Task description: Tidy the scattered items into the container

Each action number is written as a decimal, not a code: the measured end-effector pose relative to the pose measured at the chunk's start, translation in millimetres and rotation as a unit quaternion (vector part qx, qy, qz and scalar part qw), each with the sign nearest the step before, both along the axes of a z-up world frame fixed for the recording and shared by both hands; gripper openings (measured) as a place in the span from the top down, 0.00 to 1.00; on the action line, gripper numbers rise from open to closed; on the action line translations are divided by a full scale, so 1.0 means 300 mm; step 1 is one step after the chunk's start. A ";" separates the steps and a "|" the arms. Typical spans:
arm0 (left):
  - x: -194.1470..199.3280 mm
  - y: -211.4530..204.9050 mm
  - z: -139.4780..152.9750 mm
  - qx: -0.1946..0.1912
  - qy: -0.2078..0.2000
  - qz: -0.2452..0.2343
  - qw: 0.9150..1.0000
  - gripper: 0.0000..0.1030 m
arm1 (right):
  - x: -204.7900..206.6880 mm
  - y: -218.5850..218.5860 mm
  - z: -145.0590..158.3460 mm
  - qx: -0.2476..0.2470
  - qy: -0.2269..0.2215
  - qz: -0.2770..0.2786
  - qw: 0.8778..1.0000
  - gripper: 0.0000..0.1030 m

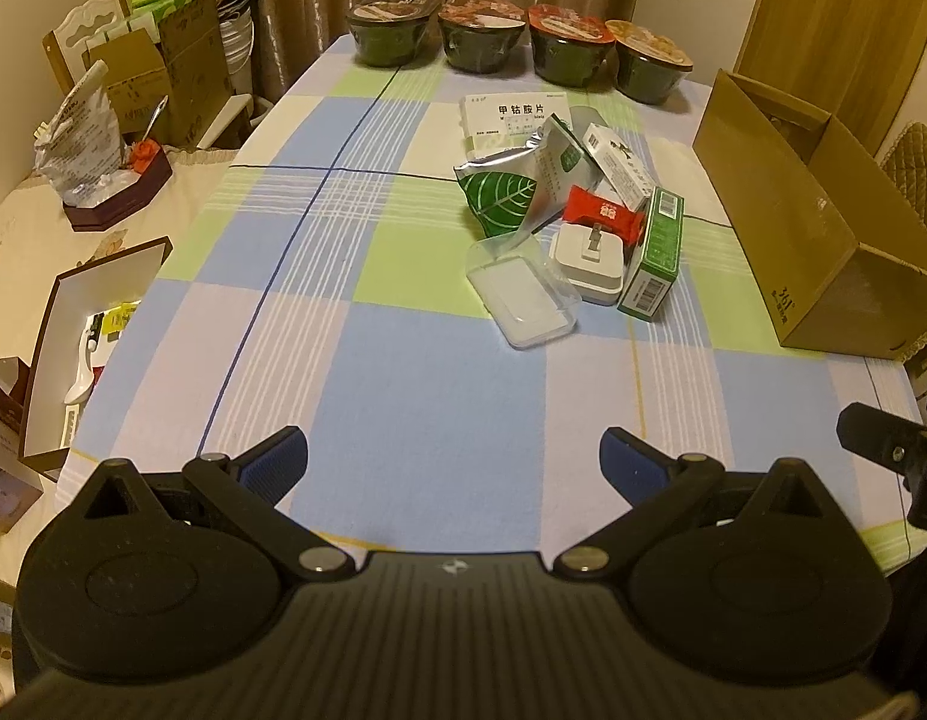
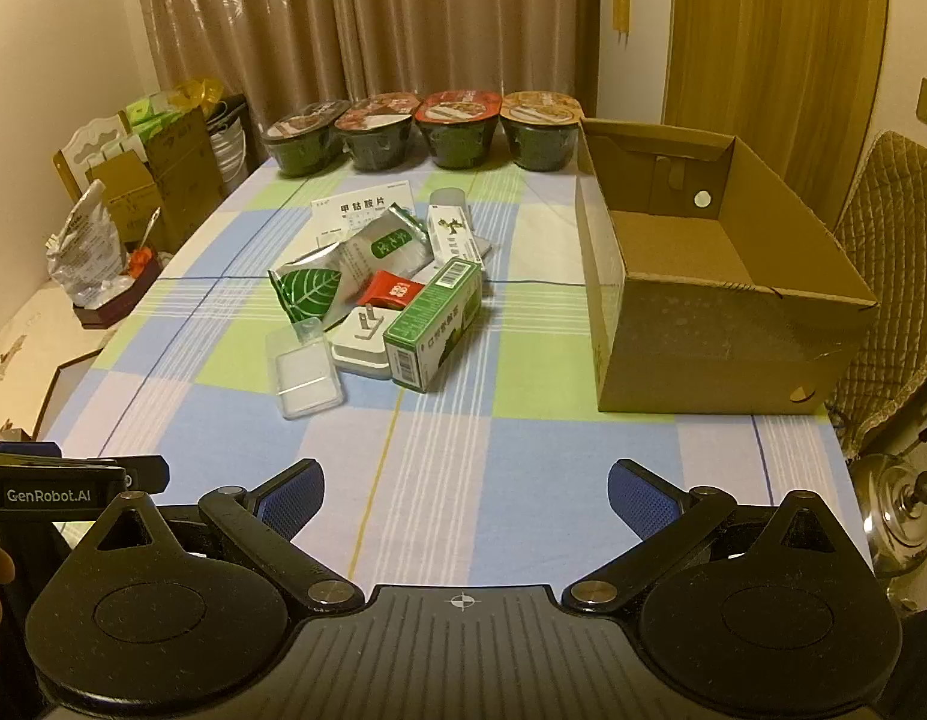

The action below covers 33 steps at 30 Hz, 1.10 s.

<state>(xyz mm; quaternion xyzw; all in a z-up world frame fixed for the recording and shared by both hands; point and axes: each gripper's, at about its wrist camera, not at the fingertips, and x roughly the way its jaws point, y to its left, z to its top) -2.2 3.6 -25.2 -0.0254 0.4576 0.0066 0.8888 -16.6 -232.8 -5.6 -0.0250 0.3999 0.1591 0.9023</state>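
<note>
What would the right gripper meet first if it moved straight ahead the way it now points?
Probably the green box, nearest in the pile ahead of the open right gripper. Bare tablecloth lies before it; depth is uncertain.

Matt cardboard box [image 2: 703, 324]; glossy foil pouch [image 2: 310, 291]; cloth tablecloth [image 2: 463, 450]

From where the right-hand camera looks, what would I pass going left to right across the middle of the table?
Clear plastic case → white plug adapter → green carton → a bare stretch of checked tablecloth → open cardboard box.
</note>
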 end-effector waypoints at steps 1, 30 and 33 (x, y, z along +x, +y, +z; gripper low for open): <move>0.000 -0.001 -0.001 0.000 0.000 0.000 1.000 0.01 | 0.001 0.000 -0.001 0.000 0.001 0.000 1.000 0.00; 0.331 0.064 -0.109 0.022 0.018 -0.052 0.998 0.01 | 0.354 0.177 -0.137 0.036 0.027 0.040 0.998 0.00; 0.371 0.072 -0.135 0.014 0.020 -0.055 0.998 0.01 | 0.426 0.196 -0.161 0.041 0.028 0.025 0.998 0.00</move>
